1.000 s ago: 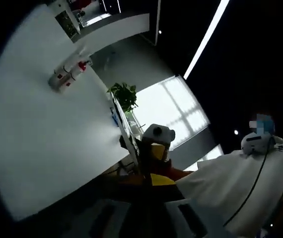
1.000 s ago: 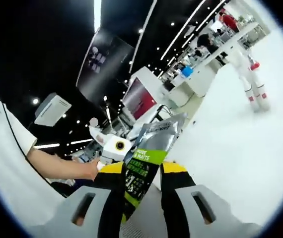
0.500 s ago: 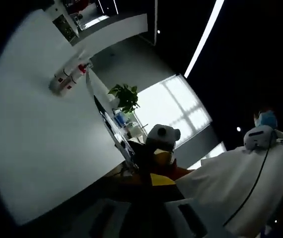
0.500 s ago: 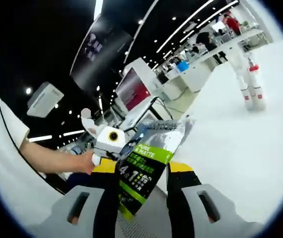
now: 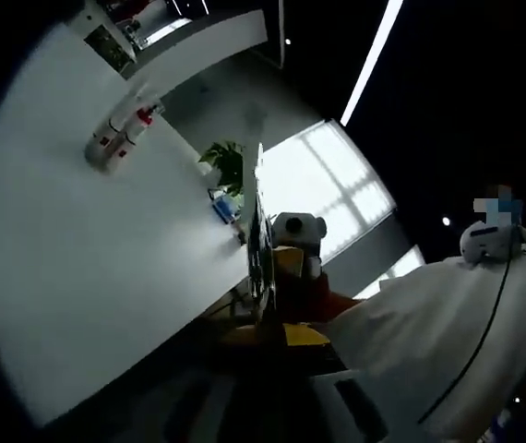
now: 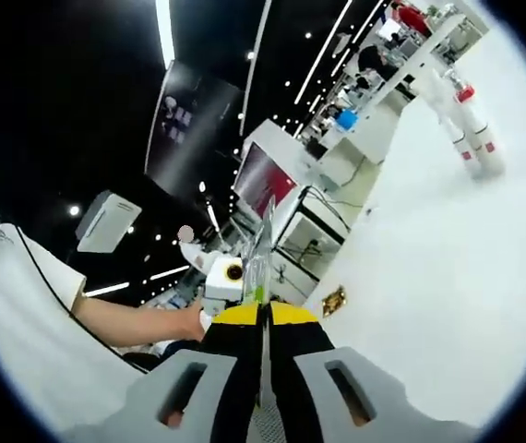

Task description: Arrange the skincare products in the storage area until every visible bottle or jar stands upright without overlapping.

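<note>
My right gripper [image 6: 265,314] is shut on a flat silver and green sachet [image 6: 261,245], which stands edge-on between its yellow pads. In the left gripper view the same sachet [image 5: 259,217] is a thin upright line, with the right gripper [image 5: 295,247] behind it. Its lower end reaches down to my left gripper [image 5: 277,334], whose jaws are too dark to read. A hand [image 6: 187,323] holds the left gripper [image 6: 223,277] just beyond the sachet. Two white bottles with red tops [image 5: 115,138] [image 6: 471,125] stand together far off on the white table [image 5: 88,268].
A white-clad person [image 5: 429,341] [image 6: 23,314] stands close by. A potted plant [image 5: 226,164] and a small blue item [image 5: 221,210] sit at the table's far edge. A small golden item [image 6: 334,300] lies on the table [image 6: 429,277]. Desks and screens [image 6: 268,180] stand behind.
The sachet has turned from face-on to edge-on in the right gripper view, and the right jaws now stand closer together. Both cameras have shifted a little.
</note>
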